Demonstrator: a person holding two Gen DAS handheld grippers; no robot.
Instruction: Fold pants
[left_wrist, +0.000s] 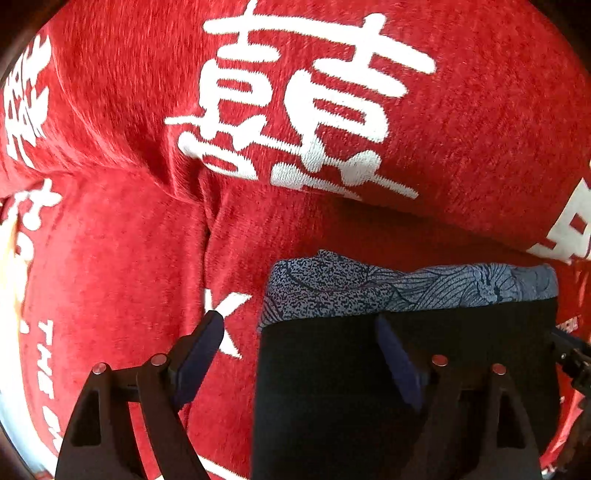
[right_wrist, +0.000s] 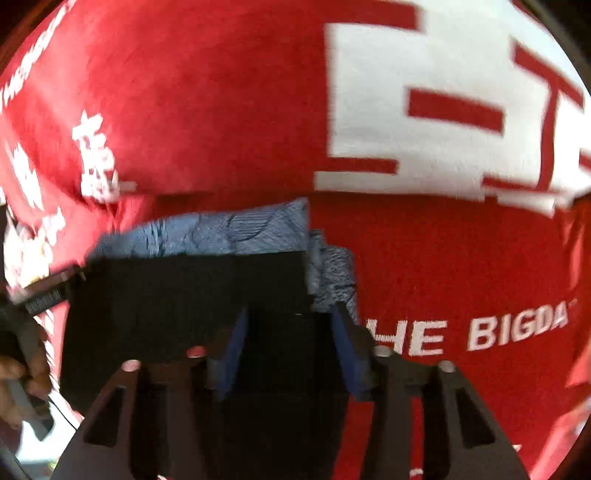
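Folded pants (left_wrist: 402, 369) lie on a red cloth (left_wrist: 332, 221) printed with large white characters; what carries the cloth cannot be made out. The pants show a wide black panel on the near side and a strip of blue-grey patterned fabric (left_wrist: 406, 286) along the far edge.

Left wrist view: left tool (left_wrist: 299, 334) stands with its fingers wide apart. The left finger (left_wrist: 201, 354) is over bare red cloth, just left of the pants' left edge; the right finger (left_wrist: 397, 360) is over the black panel. Nothing is clamped between them. Whether the tips touch the fabric cannot be told.

Right wrist view, blurred: right tool (right_wrist: 290, 326) also has its fingers apart, with black fabric in the gap at the right end of the pants (right_wrist: 192, 306). The right finger sits at the pants' right edge, beside a bunched bit of the blue-grey fabric (right_wrist: 332, 266). Grip not confirmed. White lettering "BIGDA" (right_wrist: 517, 328) shows on the cloth to the right.
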